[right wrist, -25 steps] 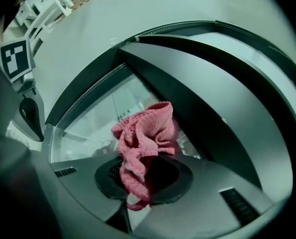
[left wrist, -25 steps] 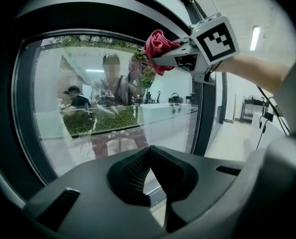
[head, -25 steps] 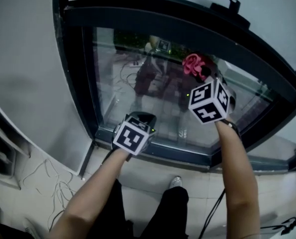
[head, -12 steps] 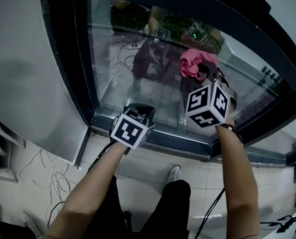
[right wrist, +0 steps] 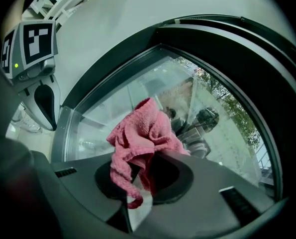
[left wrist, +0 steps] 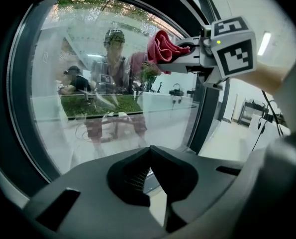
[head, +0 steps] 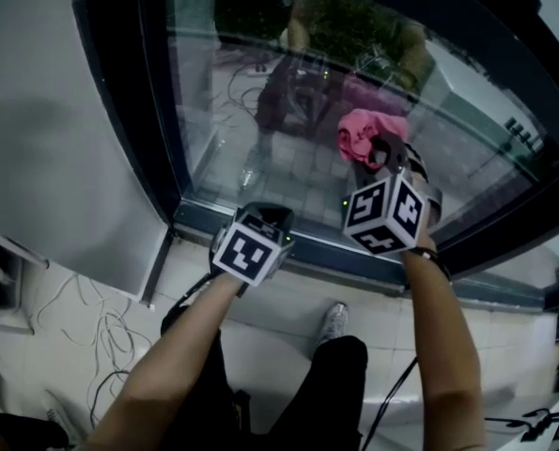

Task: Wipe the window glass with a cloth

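window glass (head: 260, 101): we look steeply down at a large pane that reaches almost to the floor. It mirrors a standing person and shows greenery beyond (the reflections are faint and overlap).
window frame (head: 152, 130): dark and thick, running round the pane. Its bottom rail lies just ahead of both marker cubes in the head view.
wall (head: 54, 139): plain grey, to the left of the frame.
floor (head: 270, 313): pale tiles below the window, with thin cables (head: 100, 332) strewn at the left. A light shoe (head: 333, 320) shows between the two forearms.
cloth (head: 362, 132): pink and crumpled, held up in front of the right part of the glass, above the bottom rail. We cannot tell whether it presses on the pane.
right hand-held gripper (right wrist: 140, 169): its jaws are clamped on the lower folds of the cloth. Most of the cloth bunches beyond the tips, and one strand hangs down between them.
left hand-held gripper (left wrist: 148, 151): its jaws are closed tip to tip with nothing between them. It points at the lower part of the glass, low near the bottom rail and apart from the cloth. From its own view we see the right hand-held gripper up at the right, with the cloth before the pane.
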`<state>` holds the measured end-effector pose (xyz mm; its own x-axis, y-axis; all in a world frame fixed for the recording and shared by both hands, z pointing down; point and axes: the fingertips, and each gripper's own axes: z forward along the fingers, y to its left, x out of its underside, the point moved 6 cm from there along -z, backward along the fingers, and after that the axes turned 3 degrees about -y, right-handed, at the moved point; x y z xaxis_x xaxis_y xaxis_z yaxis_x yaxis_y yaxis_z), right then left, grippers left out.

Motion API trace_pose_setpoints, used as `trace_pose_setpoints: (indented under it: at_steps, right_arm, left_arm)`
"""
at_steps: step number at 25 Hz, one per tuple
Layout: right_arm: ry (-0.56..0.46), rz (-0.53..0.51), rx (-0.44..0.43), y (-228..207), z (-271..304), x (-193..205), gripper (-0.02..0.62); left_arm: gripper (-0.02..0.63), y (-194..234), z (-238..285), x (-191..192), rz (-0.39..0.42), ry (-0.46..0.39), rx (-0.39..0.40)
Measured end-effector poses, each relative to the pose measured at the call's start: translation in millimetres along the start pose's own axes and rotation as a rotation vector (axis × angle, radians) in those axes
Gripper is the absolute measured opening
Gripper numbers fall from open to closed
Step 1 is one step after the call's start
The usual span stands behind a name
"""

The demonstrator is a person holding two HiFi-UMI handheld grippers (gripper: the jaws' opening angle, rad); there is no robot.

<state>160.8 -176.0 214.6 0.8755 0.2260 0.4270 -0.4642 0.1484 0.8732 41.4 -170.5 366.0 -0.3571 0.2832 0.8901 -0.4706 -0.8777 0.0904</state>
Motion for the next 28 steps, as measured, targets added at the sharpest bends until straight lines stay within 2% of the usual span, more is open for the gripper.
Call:
trace_pose_setpoints:
  at_steps: [13, 28]
  right_arm:
    - [0.061, 0.056, -0.122, 69, 16, 27, 0.054]
    - [0.105, 0.113, -0.233, 142, 36, 63, 0.055]
  left_arm:
    - [0.008, 10, 18, 43, -0.053, 0.064, 0.005]
    - [0.008, 12, 42, 91, -0.057, 0.116, 0.018]
